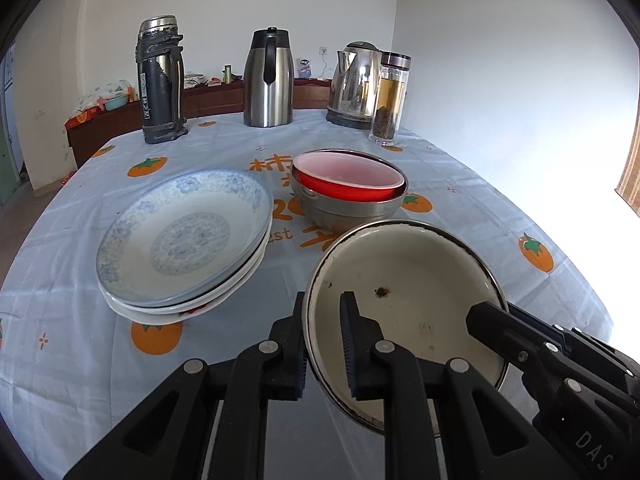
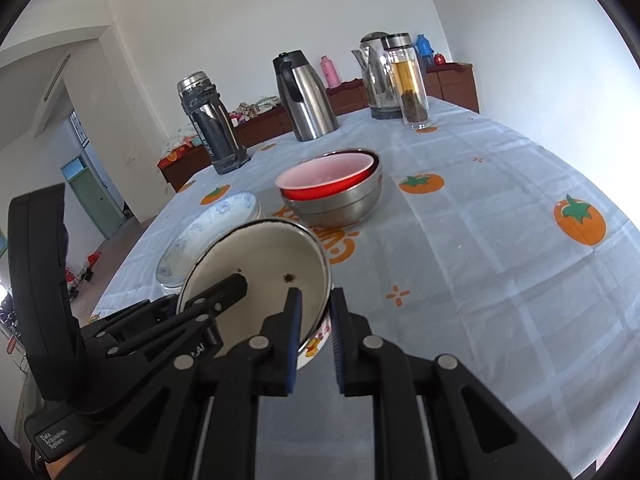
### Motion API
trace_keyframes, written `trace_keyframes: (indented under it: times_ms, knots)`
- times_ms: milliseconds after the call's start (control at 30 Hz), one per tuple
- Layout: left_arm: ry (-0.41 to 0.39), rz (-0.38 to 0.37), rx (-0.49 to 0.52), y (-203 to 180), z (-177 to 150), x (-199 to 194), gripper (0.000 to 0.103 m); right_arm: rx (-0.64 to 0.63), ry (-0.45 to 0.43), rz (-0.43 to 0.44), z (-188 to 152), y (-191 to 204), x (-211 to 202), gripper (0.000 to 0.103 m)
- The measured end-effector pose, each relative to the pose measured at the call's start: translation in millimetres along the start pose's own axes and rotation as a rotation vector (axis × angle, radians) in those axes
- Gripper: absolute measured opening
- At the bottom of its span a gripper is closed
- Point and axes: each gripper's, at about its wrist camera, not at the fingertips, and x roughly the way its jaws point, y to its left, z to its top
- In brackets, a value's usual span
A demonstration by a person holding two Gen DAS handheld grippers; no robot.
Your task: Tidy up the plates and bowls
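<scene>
Pinching opposite sides of one cream enamel bowl (image 1: 404,312), both grippers carry it tilted above the worktop (image 1: 60,320). From the left wrist view, the left gripper (image 1: 326,342) has one finger outside the bowl's left wall and the other inside, the thin rim clamped between the blue pads. The right gripper (image 2: 316,336) does the same on the bowl's right side, as its own camera shows, one finger inside the cream interior and one outside against the flower-printed wall. The bowl has a dark rim and a few chipped dark spots on its inner surface.

Just beyond and to the left of the held bowl sits a stack of plates (image 1: 184,240), a blue-patterned one on top of white ones, resting on the pale blue tablecloth (image 1: 480,208) printed with orange persimmons. To the right of the plates, a red bowl (image 1: 348,180) is nested inside a steel bowl (image 1: 348,212); the two stand together near the middle of the worktop.

Along the far edge stand a dark battered thermos (image 1: 160,80), a steel carafe (image 1: 268,80) with a black handle, an electric kettle (image 1: 354,84), and just beside the kettle a glass tea bottle (image 1: 390,98). Behind them a low wooden cabinet (image 1: 208,100) runs along the white wall.
</scene>
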Motion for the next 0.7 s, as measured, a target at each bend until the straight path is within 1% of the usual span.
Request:
trace_keyframes:
  times_ms: [200,333,567,700]
  knots:
    - [-0.023,-0.011,-0.002,-5,18,5,0.017,0.0,-0.026,-0.007,16,-5,1,0.014]
    - [-0.043,-0.023,-0.012,-7,32,8,0.017,-0.004,-0.062,-0.007,35,-6,1,0.014]
    - [-0.09,-0.02,-0.025,-9,63,13,0.017,-0.013,-0.123,-0.005,70,-6,8,0.014]
    - [-0.1,-0.04,-0.055,-4,82,21,0.017,-0.018,-0.151,0.005,91,-7,16,0.014]
